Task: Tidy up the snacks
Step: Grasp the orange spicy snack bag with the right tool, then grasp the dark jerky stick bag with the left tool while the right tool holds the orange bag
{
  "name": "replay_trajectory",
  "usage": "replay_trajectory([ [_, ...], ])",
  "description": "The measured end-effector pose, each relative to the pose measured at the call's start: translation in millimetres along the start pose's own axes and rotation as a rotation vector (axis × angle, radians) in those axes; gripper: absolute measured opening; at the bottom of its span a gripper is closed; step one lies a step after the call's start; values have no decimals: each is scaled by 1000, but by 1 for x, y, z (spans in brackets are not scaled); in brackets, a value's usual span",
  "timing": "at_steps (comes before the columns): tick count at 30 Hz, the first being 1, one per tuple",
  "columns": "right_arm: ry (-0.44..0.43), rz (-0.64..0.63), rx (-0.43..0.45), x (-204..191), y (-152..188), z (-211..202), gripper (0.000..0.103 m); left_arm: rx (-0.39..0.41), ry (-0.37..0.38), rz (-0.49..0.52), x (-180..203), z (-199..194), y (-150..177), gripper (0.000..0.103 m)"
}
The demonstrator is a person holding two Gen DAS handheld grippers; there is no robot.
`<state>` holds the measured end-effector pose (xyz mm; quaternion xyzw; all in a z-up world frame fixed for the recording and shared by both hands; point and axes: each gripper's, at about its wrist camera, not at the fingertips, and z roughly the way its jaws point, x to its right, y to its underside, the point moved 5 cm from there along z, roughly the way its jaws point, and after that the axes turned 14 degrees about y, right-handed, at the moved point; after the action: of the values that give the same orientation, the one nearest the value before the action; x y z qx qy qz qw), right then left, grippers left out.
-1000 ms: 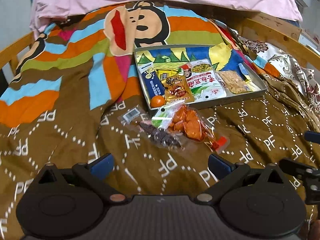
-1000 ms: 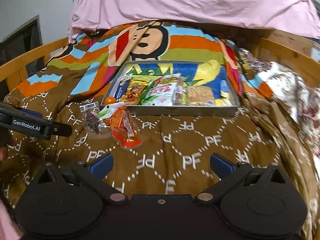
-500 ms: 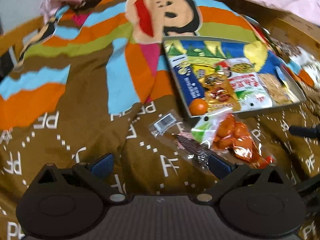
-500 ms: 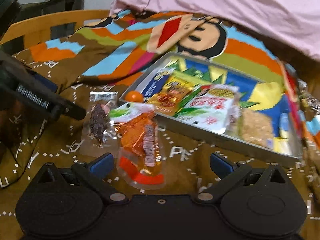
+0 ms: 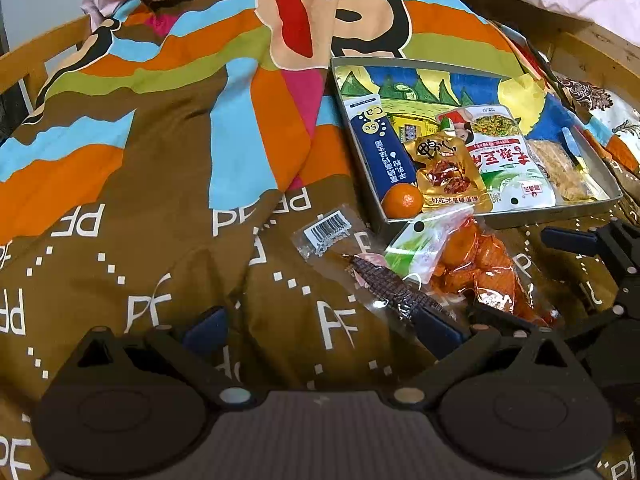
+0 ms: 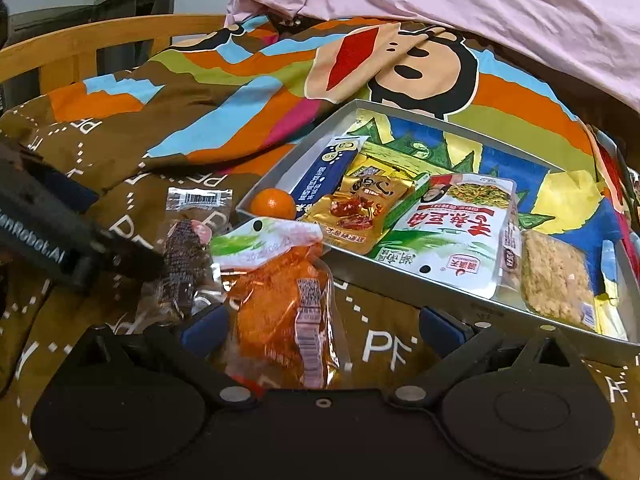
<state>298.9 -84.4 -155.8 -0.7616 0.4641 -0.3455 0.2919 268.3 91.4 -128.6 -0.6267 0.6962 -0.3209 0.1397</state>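
1. Orange snack pack (image 6: 286, 312) lay on the quilt (image 5: 160, 200) before the tray (image 6: 400, 284); our right gripper (image 6: 320, 326) gaped around it.
2. Our left gripper (image 5: 320, 326) gaped too; its right finger (image 5: 438, 326) touched the dark snack pack (image 5: 384, 284).

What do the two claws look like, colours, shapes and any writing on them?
Both match: a black body with two round disc housings at the base, angled black linkage arms with silver pivot pins, and blue pads on the fingertips. The left claw has a grey ribbed centre panel; the right claw is plain black there. White lettering on the left claw's side, seen from the right wrist, reads roughly "nRobot.AI". No cables or sleeves show.
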Motion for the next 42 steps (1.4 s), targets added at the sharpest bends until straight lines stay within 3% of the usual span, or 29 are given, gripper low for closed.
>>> replay_trajectory([
  [3,-27,18,-23,0,1,3,87,-1,-1,1,0,1,0,102],
  [5,-64,38,-39,0,3,3,71,-2,0,2,0,1,0,102],
  [7,-91,55,-51,-1,4,2,62,-1,3,0,0,1,0,102],
  [14,-23,18,-79,2,4,-15,46,5,48,-11,4,-3,0,102],
  [21,108,41,-210,28,22,-38,48,31,76,27,17,1,1,102],
  [24,131,23,-219,24,26,-38,51,56,78,-43,19,10,-6,102],
  [31,126,66,-196,22,30,-29,56,33,-43,-213,14,40,-16,102],
  [36,129,63,-153,18,28,-23,61,12,-138,-142,24,52,-12,102],
  [42,113,104,-150,22,29,-21,61,52,-194,-69,40,45,-1,101],
])
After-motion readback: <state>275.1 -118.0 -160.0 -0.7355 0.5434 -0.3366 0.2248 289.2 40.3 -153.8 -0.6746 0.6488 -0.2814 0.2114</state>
